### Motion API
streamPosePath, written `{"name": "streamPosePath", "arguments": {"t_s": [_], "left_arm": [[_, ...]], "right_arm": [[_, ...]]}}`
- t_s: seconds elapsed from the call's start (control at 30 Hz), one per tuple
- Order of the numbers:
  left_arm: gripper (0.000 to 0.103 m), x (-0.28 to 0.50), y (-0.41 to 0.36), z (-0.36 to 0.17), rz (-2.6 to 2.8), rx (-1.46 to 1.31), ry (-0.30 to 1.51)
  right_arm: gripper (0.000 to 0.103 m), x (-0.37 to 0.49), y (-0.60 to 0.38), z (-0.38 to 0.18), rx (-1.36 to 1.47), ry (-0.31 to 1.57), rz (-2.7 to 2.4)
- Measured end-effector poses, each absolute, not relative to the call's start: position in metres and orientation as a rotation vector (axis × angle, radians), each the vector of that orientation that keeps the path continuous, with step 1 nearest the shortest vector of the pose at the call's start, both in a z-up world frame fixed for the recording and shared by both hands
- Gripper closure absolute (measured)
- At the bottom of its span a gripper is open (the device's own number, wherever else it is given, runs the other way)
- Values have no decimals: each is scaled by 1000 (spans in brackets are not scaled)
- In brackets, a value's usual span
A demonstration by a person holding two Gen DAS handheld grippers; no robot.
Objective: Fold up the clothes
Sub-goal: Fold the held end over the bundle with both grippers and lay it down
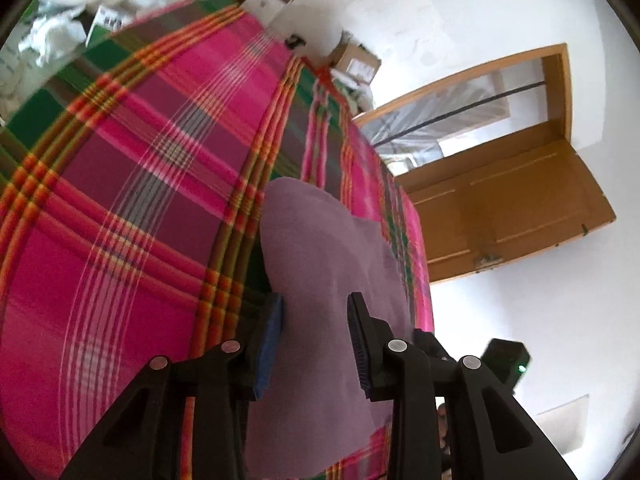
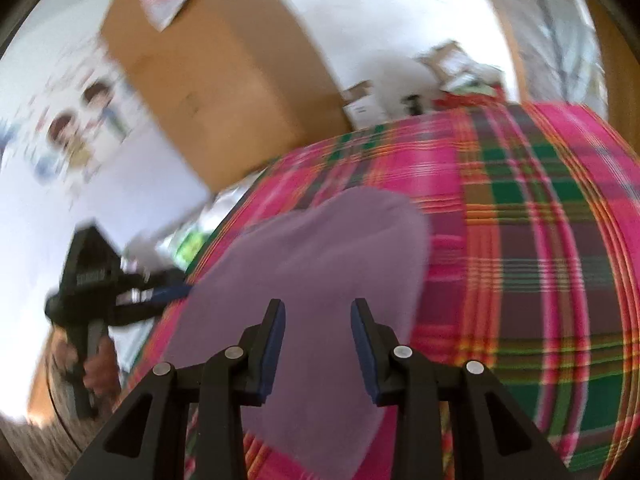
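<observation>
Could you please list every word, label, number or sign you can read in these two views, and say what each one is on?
No text can be read in either view.
Cardboard box by the wall: white label, print too small.
White package beyond the plaid cloth: dark print, blurred.
Poster with cartoon faces on the wall: motion-blurred, no legible lettering.

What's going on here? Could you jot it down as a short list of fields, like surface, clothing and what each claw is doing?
surface: bed with pink and green plaid sheet
clothing: purple garment lying on the sheet, near its edge
left gripper: open, over the garment, gripping nothing
right gripper: open, over the garment, gripping nothing
background: wooden door, cardboard boxes
image quality: right wrist view is blurred
</observation>
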State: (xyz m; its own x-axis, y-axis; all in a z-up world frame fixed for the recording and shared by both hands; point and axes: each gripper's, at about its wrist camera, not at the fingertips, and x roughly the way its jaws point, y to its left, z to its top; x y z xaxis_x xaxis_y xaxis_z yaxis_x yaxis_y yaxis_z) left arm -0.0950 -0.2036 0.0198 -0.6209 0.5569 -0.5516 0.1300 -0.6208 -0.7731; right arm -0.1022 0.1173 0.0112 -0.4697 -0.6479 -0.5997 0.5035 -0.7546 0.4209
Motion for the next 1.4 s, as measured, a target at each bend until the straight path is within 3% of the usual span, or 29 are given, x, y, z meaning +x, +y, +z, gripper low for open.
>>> {"name": "streamPosePath", "arguments": {"t_s": [0.37, 1.0, 1.27, 1.4], "left_arm": [[70, -71, -172, 42, 2368, -1152, -967], [70, -34, -155, 4, 2375, -1297, -863], [70, -23, -141, 0, 2398, -1354, -821], [70, -18, -128, 0, 2492, -1397, -733]], "right_arm": [[68, -72, 95, -8, 1059, -70, -2222], [70, -19, 119, -20, 1134, -29, -2298], [70, 6, 104, -18, 1179, 70, -2342], [64, 15, 91, -17, 1190, 102, -2361]]}}
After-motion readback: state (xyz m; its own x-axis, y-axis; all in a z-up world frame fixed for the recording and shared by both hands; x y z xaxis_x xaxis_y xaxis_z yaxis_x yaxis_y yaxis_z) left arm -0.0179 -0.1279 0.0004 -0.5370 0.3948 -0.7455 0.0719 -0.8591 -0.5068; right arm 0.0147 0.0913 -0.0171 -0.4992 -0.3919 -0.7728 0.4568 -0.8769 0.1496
